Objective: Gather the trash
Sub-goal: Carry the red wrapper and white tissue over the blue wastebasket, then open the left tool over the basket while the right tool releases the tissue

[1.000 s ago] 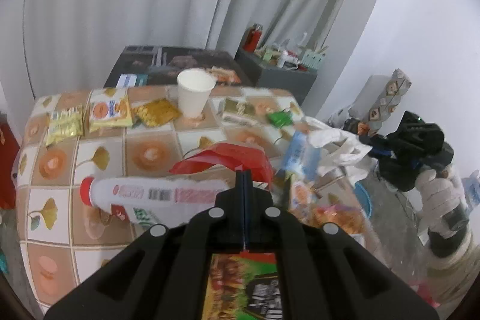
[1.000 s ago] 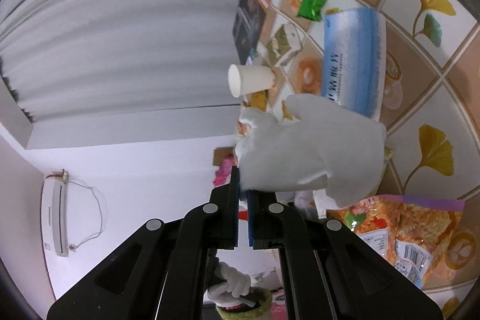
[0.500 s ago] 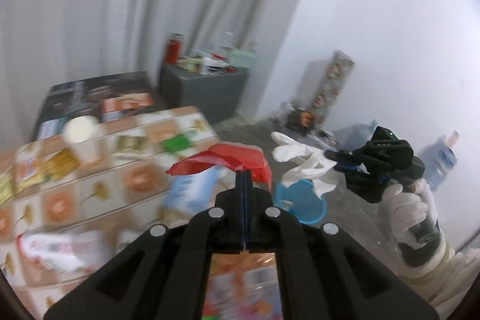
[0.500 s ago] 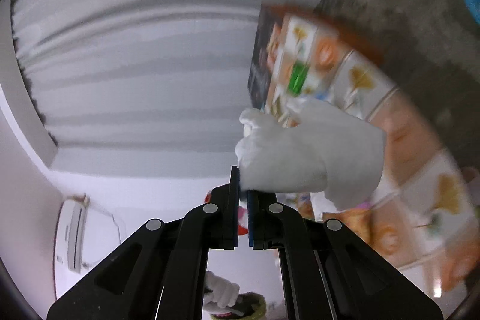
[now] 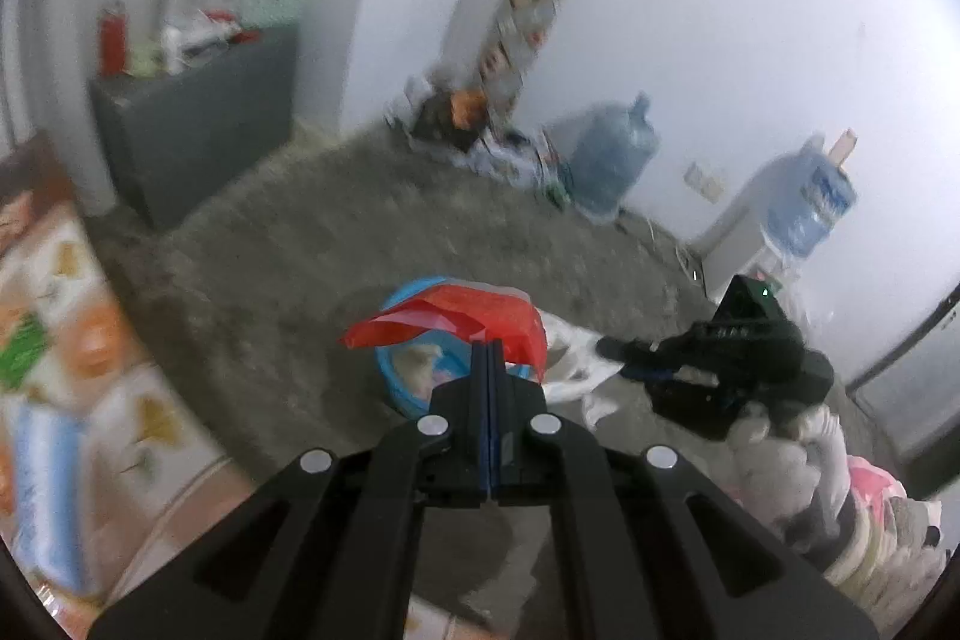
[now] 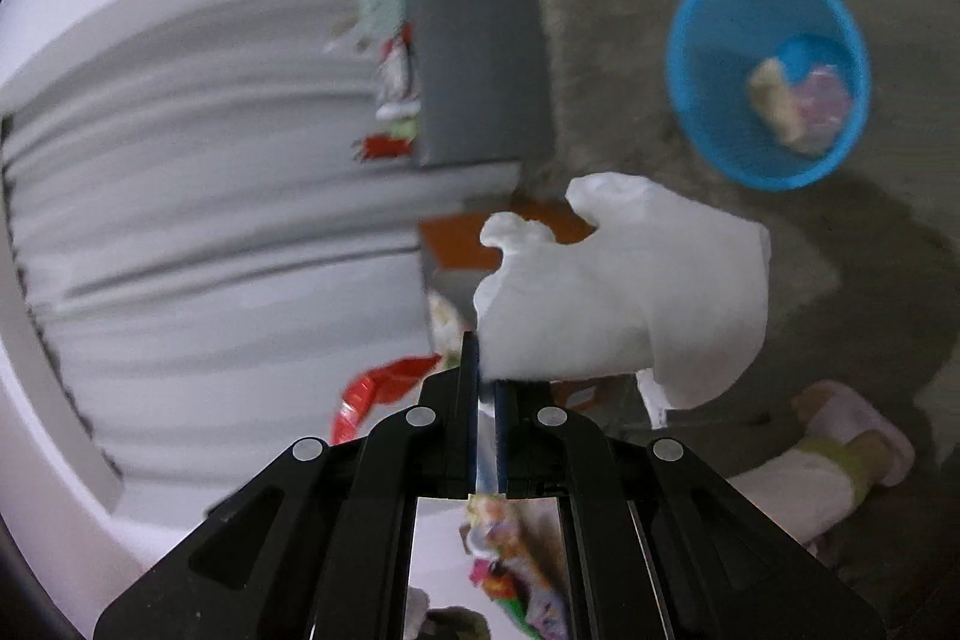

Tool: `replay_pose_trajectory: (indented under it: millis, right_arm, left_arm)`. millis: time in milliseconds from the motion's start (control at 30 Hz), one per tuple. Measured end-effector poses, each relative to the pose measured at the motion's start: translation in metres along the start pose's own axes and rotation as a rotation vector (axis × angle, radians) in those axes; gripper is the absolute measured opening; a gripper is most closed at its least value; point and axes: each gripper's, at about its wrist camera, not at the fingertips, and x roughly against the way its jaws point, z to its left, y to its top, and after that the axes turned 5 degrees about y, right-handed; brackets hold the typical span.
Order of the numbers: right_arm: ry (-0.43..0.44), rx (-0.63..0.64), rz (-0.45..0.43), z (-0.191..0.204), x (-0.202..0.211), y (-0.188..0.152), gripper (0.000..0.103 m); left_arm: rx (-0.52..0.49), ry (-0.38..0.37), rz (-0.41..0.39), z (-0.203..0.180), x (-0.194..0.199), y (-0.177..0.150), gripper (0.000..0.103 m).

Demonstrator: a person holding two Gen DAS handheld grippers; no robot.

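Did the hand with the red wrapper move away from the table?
Yes. The left gripper, shut on the red wrapper, swung off the table, which slid to the view's left edge, and now sits over the blue bin.

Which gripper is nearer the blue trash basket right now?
Left. The left gripper holds its red wrapper over the blue basket; the right gripper is off to the side.
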Motion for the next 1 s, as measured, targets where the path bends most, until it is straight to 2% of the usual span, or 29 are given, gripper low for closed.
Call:
replay_pose_trajectory:
  millis: [200, 367, 400, 433, 467, 500, 533, 567, 633, 767, 900, 1000]
  right_arm:
    - [-0.004, -0.134, -0.057, -0.054, -0.013, 0.042, 0.003]
    - [-0.025, -0.223, -0.122, -0.084, -0.031, 0.079, 0.004]
    - [-0.030, -0.228, -0.143, -0.091, -0.035, 0.090, 0.008]
    - [-0.032, -0.234, -0.154, -0.098, -0.038, 0.102, 0.009]
    - [-0.022, -0.251, -0.166, -0.107, -0.042, 0.112, 0.018]
    - [-0.010, -0.262, -0.170, -0.120, -0.047, 0.123, 0.036]
    - [-0.014, -0.264, -0.167, -0.127, -0.050, 0.130, 0.044]
    - [-0.044, -0.278, -0.176, -0.138, -0.052, 0.136, 0.046]
    - [-0.084, -0.323, -0.203, -0.159, -0.049, 0.139, 0.046]
    - [-0.100, -0.318, -0.231, -0.168, -0.035, 0.134, 0.046]
    - [-0.107, -0.268, -0.242, -0.160, -0.024, 0.130, 0.046]
    - [-0.098, -0.225, -0.250, -0.146, -0.018, 0.128, 0.047]
  left_arm:
    - [0.001, -0.021, 0.126, -0.021, -0.103, 0.028, 0.000]
    - [0.027, -0.034, 0.157, -0.030, -0.174, 0.045, 0.000]
    - [0.034, -0.034, 0.158, -0.030, -0.186, 0.049, 0.000]
    - [0.041, -0.032, 0.156, -0.029, -0.199, 0.053, 0.003]
    - [0.049, -0.031, 0.160, -0.029, -0.212, 0.055, 0.014]
    - [0.061, -0.023, 0.165, -0.028, -0.223, 0.057, 0.022]
    - [0.079, -0.015, 0.169, -0.027, -0.235, 0.059, 0.037]
    - [0.093, -0.007, 0.170, -0.025, -0.243, 0.059, 0.039]
    - [0.115, -0.006, 0.181, -0.024, -0.253, 0.056, 0.040]
    - [0.118, -0.031, 0.188, -0.024, -0.251, 0.047, 0.041]
    - [0.106, -0.031, 0.175, -0.019, -0.229, 0.045, 0.041]
    - [0.102, -0.043, 0.147, -0.013, -0.197, 0.047, 0.042]
